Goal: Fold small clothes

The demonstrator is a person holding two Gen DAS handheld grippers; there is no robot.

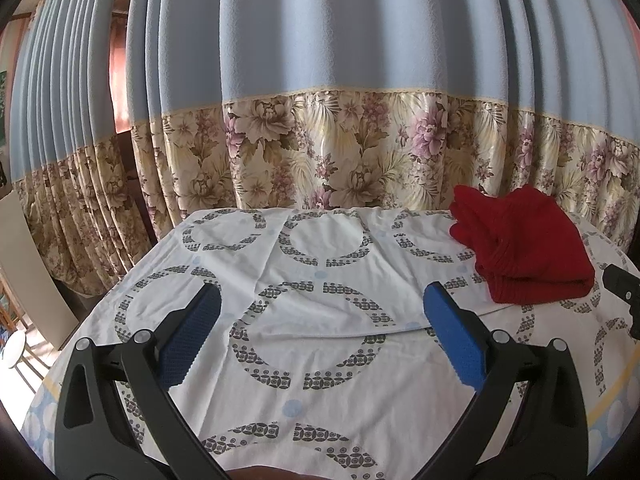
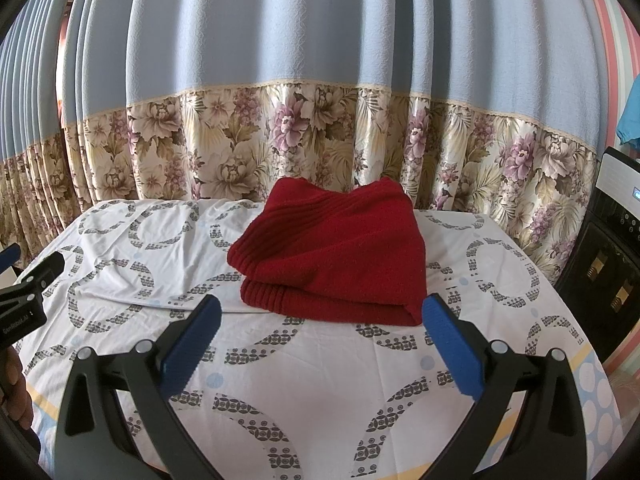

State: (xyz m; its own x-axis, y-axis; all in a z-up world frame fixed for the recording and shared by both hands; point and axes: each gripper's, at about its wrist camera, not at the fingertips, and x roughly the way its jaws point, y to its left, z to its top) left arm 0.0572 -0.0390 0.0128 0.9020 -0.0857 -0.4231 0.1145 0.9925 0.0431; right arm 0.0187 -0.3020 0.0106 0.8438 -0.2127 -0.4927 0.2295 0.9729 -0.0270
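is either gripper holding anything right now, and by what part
Nothing is held. The left gripper and right gripper are both open and empty above the tablecloth; the folded red garment lies untouched.

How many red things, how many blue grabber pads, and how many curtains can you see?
Red folded cloth: 1
Blue pads: 4, two on the left gripper, two on the right gripper, both open and empty
Curtains with a flowered bottom band: 1 certain
Patterned white sheet on the table: 1
Total: 7
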